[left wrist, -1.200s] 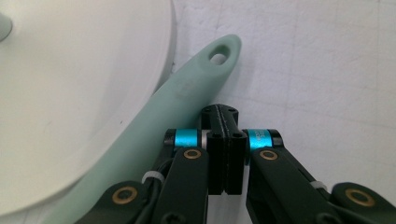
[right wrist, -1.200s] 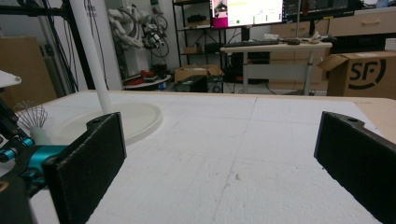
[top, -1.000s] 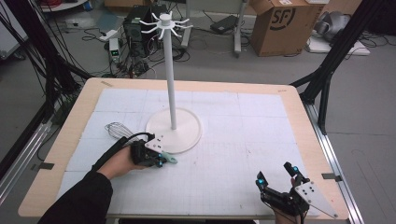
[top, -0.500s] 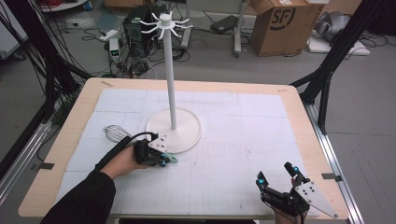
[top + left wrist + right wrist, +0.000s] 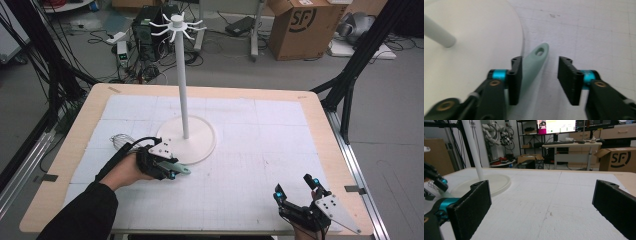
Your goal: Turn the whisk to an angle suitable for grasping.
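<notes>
Black jaws of the right gripper (image 5: 296,187) stand spread wide with bare mat between them; in the high view it sits at about 5 o'clock from the table's middle, near the front edge, its grey three-cornered plate toward the right corner. In the right gripper view the same two pads (image 5: 471,202) frame nothing but the white gridded mat (image 5: 554,195). Farther in, at about 8 o'clock from the table's middle, the left gripper (image 5: 172,169) lies low over the mat in the person's left hand (image 5: 126,171), a dark sleeve behind it. Its jaws have just been opening: in the left gripper view they stand apart, with the pale green handle (image 5: 534,63) of a whisk lying on the mat between them, close against the left pad and clear of the right one, so it is not pinched. The handle's rounded end, with its hanging hole, points away from the gripper toward 1 o'clock in that view. The whisk's wire head (image 5: 120,140) shows in the high view just beyond the hand, at 10 o'clock from it. Just beside the handle, touching or nearly so, lies the round white base (image 5: 197,142) of a hanging stand, whose pole (image 5: 182,85) rises to a crown of white hooks (image 5: 176,22).
</notes>
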`<state>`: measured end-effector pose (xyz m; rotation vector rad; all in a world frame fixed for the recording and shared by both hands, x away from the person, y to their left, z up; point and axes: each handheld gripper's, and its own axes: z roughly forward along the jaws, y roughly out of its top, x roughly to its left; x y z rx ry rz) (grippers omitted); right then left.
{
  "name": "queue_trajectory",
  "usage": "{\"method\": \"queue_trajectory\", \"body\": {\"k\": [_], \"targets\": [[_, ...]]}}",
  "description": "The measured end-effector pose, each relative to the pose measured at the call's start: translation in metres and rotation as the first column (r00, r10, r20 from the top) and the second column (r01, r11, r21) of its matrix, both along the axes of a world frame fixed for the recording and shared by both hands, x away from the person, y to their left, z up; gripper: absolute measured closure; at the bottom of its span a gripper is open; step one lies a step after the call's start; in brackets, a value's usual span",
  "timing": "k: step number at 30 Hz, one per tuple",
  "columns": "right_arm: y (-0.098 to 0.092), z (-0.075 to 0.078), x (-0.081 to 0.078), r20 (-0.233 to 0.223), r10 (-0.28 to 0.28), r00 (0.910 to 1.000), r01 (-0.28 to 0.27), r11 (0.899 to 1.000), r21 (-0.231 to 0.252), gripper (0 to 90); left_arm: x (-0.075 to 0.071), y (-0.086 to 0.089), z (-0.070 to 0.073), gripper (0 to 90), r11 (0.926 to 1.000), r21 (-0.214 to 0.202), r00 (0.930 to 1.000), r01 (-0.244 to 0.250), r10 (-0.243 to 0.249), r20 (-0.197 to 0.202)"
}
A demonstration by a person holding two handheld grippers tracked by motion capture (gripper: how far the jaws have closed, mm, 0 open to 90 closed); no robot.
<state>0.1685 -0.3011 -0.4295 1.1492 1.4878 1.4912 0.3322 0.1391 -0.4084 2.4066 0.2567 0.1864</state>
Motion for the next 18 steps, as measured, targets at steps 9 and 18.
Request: {"method": "queue_trajectory", "body": {"k": [9, 18], "targets": [[0.002, -0.001, 0.005, -0.006, 0.002, 1.0, -0.002, 1.0, -0.001, 1.1, 0.008, 0.015, 0.007, 41.2, 0.9978, -0.044, 0.9987, -0.05, 0.05, -0.004], [0.016, -0.003, 0.014, -0.015, 0.043, 0.999, -0.044, 0.998, -0.048, 1.1, 0.008, 0.016, 0.008, 40.2, 0.9975, -0.056, 0.999, -0.044, 0.044, -0.003]]}}
